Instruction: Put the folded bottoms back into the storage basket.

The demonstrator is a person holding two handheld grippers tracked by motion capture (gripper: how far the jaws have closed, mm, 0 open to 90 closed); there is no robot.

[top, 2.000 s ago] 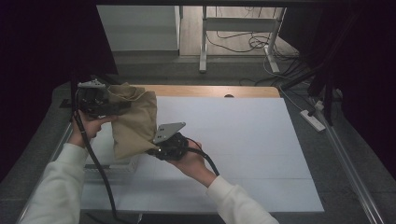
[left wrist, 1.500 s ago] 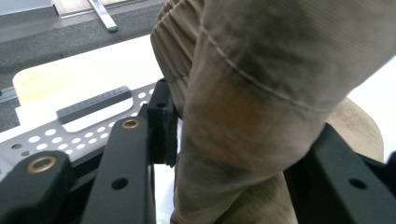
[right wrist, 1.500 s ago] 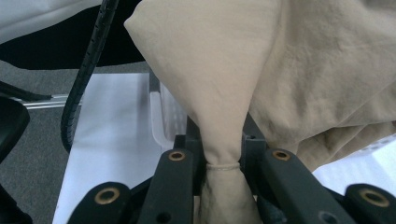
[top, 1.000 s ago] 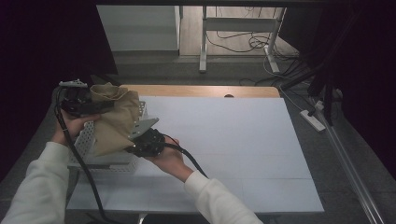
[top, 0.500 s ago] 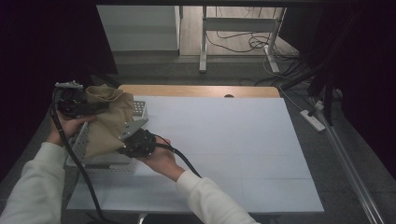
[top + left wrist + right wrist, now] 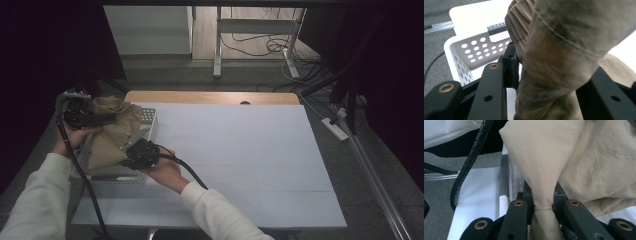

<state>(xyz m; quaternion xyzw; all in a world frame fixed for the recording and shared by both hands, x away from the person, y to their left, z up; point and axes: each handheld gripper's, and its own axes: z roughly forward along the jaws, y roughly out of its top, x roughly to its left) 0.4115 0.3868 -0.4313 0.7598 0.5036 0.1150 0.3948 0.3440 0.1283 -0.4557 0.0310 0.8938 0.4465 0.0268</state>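
Note:
A tan cloth garment hangs between my two grippers over a white perforated basket at the table's left edge. My left gripper, at the far left, is shut on the garment's upper end; its own view shows thick tan fabric packed between the black jaws. My right gripper, nearer the front, is shut on a bunched, stitched edge of the cloth, which fans out above the jaws. The basket wall with round holes lies just beyond the left jaw.
The white table top stretches out to the right of the basket. A wooden strip runs along its far edge. Black cables trail from both grippers. Grey floor and dark curtains surround the table; a power strip lies at right.
Both hands have carried the garment leftward and downward, from over the table onto the basket at the left edge. The grips on the cloth are unchanged.

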